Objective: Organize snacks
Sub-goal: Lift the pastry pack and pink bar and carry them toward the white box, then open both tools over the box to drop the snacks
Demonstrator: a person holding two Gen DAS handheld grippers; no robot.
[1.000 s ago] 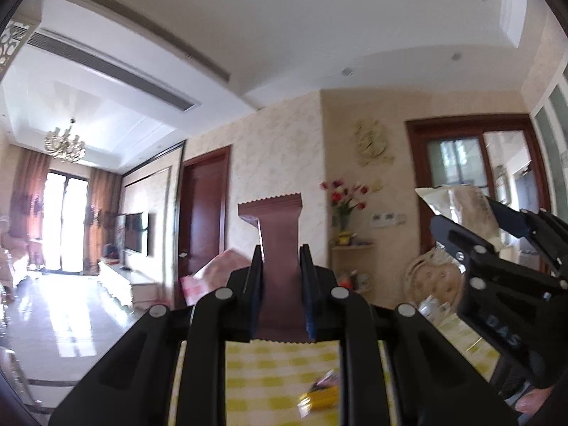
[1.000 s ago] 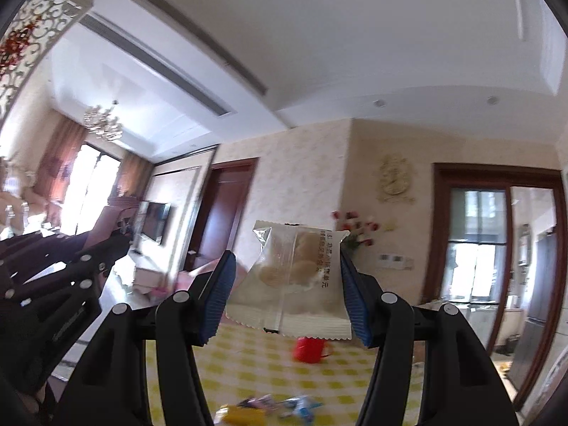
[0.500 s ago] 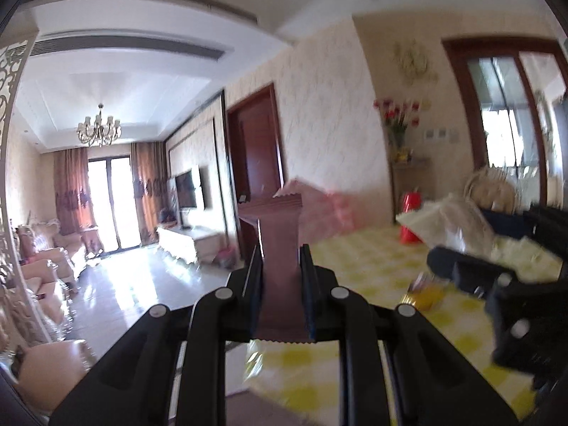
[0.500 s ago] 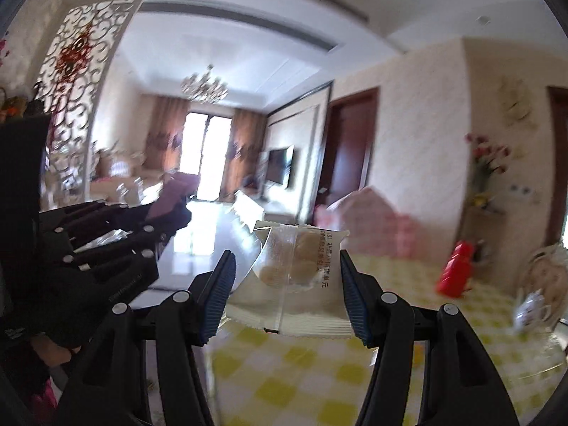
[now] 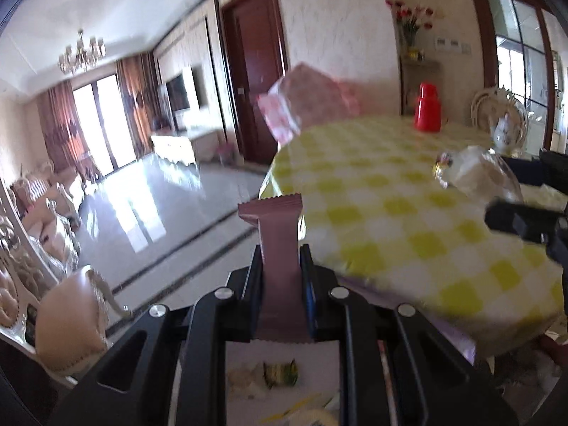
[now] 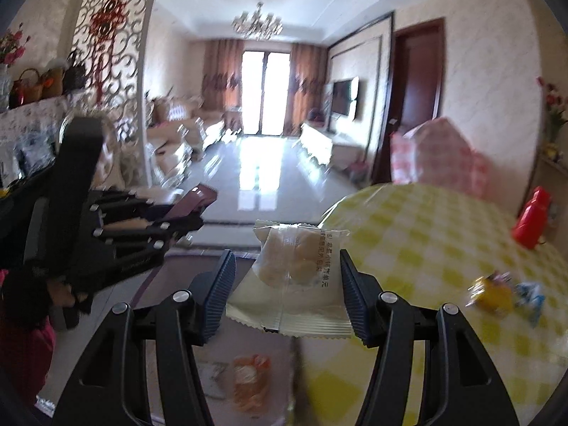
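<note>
A brown snack bar (image 5: 280, 248) is gripped by the left tongs (image 5: 282, 269), centre frame, off the desk (image 5: 408, 213). A clear biscuit packet (image 6: 294, 277) is clamped by the right tongs (image 6: 287, 284). Loose sweets (image 6: 497, 291) at right are judged still unsorted; the task is judged partly done.

Sunlit glossy floor (image 6: 255, 163), chandelier (image 6: 257, 23), curtained glass doors (image 6: 264, 92), dark wooden door (image 5: 255, 67).
</note>
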